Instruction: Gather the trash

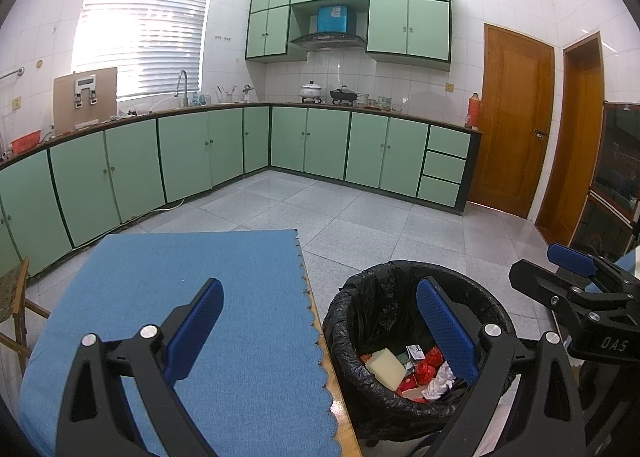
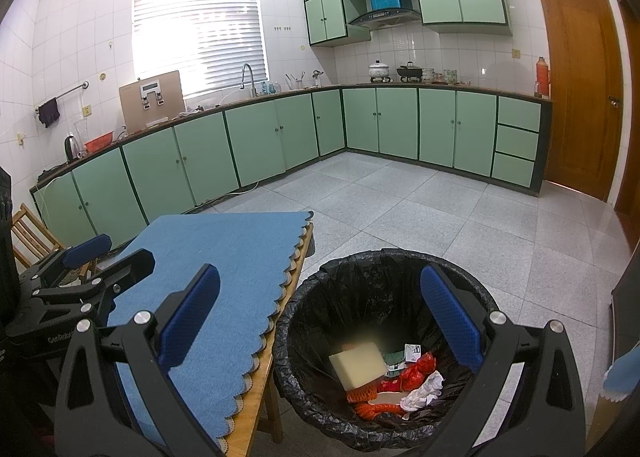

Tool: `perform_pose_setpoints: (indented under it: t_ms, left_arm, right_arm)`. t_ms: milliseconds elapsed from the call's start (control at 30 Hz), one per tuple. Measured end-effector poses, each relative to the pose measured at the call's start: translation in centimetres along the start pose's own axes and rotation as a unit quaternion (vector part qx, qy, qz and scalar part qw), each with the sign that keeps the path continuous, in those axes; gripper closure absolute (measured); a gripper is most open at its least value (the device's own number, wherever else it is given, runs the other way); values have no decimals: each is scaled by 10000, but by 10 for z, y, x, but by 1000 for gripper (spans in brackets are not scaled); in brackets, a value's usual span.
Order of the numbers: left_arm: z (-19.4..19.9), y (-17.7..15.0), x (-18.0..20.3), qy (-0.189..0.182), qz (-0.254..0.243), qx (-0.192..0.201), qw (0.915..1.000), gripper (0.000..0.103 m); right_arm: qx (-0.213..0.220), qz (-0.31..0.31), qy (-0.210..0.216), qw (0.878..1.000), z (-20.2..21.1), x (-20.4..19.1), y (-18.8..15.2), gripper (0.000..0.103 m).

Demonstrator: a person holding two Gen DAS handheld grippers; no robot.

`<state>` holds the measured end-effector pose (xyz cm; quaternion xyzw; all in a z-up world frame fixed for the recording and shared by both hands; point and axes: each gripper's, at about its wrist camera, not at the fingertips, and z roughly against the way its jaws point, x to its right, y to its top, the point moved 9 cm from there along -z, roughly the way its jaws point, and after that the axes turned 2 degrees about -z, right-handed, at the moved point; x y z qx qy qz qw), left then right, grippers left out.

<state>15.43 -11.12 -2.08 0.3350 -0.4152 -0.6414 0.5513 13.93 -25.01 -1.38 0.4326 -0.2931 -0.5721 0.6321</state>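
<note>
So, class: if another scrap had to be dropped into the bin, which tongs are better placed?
Probably the right tongs: open, more nearly over the lined bin; the left tongs straddle the table's edge.

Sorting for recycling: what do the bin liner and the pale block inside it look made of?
Bin liner: thin black plastic film, glossy, going by its crinkles and shiny highlights. Pale block: probably foam or sponge, matte cream with soft, rounded edges; the pictures can't settle which.
</note>
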Motion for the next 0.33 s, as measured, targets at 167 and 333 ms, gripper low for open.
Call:
perform_pose_setpoints:
  t_ms: [167, 333]
  left_arm:
    - [0, 0, 0, -1, -2, -1, 10000, 8]
    - [-1, 0, 1, -1, -4, -22, 10000, 8]
  right_arm:
    - [-15, 4, 5, 10000, 0, -1, 1, 5]
    - [-13, 9, 6, 10000, 0, -2, 1, 5]
